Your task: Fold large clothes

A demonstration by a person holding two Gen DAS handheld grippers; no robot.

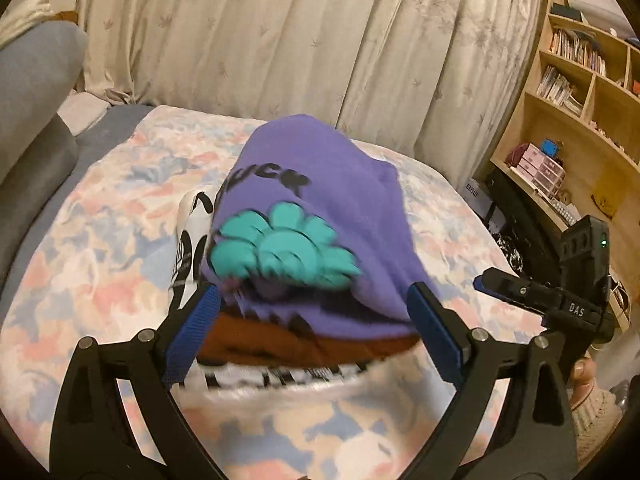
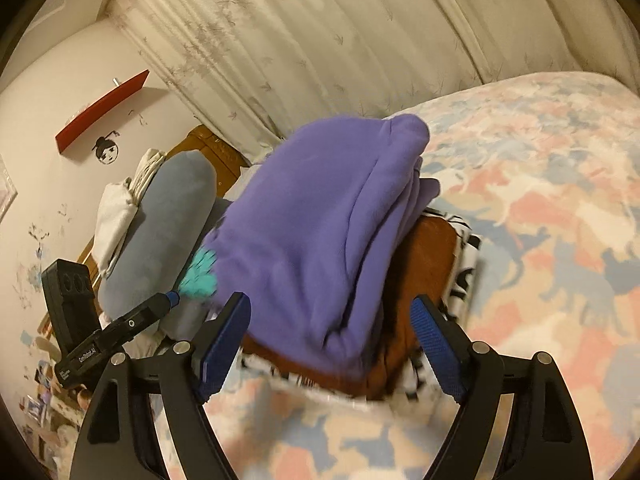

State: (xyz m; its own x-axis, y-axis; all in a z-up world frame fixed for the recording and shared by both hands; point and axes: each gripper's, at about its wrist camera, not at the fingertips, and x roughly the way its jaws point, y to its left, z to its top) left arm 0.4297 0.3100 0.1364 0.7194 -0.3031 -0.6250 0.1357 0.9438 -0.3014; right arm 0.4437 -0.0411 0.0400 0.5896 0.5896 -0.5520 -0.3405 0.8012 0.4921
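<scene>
A folded purple sweatshirt [image 1: 328, 208] with a teal print tops a small stack on the bed. Under it lie a brown garment [image 1: 280, 340] and a black-and-white patterned one [image 1: 192, 248]. My left gripper [image 1: 314, 294] is open, its blue pads either side of the stack's near edge; whether they touch the cloth is blurred. In the right wrist view the purple sweatshirt [image 2: 320, 220] lies over the brown garment [image 2: 428, 264]. My right gripper [image 2: 330, 302] is open around that end of the stack. Each view also shows the other gripper's finger beside the stack, the right one [image 1: 540, 300] and the left one [image 2: 132, 324].
The bed cover [image 1: 100, 240] has a pastel pink, blue and cream pattern. A grey cushion [image 2: 172, 216] lies at the head end. A pale curtain [image 1: 280, 40] hangs behind the bed and wooden shelves [image 1: 580, 100] stand to the right. A hand [image 1: 584, 372] holds the right gripper.
</scene>
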